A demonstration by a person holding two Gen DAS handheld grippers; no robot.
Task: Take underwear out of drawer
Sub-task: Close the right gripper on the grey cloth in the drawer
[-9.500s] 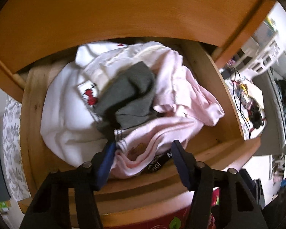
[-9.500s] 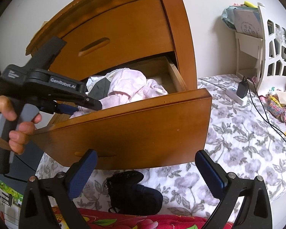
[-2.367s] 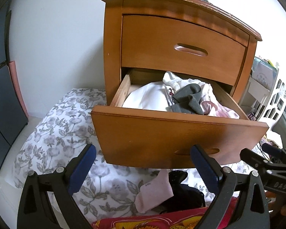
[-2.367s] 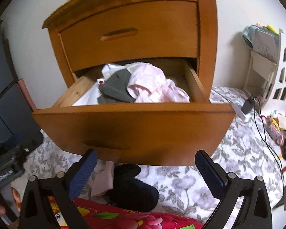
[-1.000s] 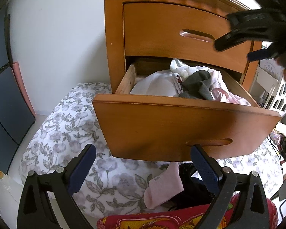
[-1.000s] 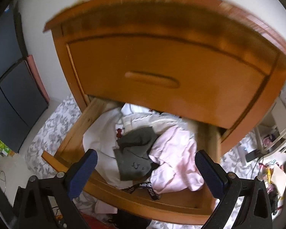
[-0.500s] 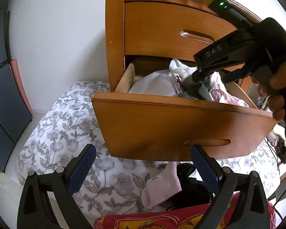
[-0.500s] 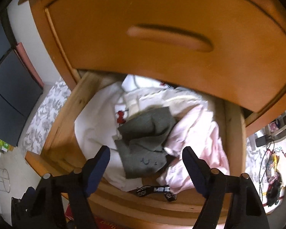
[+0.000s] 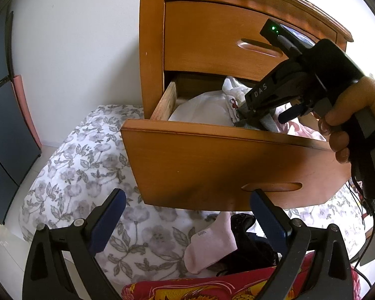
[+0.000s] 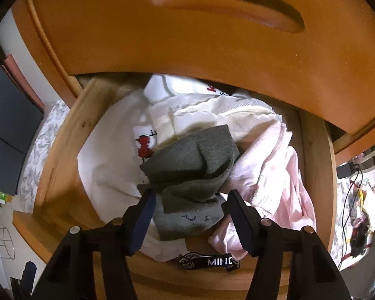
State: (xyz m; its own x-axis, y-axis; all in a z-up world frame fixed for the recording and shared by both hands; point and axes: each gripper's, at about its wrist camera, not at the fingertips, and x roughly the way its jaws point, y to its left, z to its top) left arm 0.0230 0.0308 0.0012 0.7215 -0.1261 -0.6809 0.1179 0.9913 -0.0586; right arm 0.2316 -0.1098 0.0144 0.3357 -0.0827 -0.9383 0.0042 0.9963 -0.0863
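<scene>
While the drawer (image 9: 212, 165) stands pulled out, our right gripper (image 10: 191, 197) reaches down into it, fingers closing around the grey underwear (image 10: 195, 172) atop the pile, not yet clearly pressing it. Our left gripper (image 9: 187, 215) hangs wide open and empty above the floral bed (image 9: 87, 175).

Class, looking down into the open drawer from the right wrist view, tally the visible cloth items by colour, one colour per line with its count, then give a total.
Grey garment: 1
Pink garment: 1
White or cream garments: at least 2; folds hide the exact number
Black waistband with white lettering: 1
Total: at least 5
</scene>
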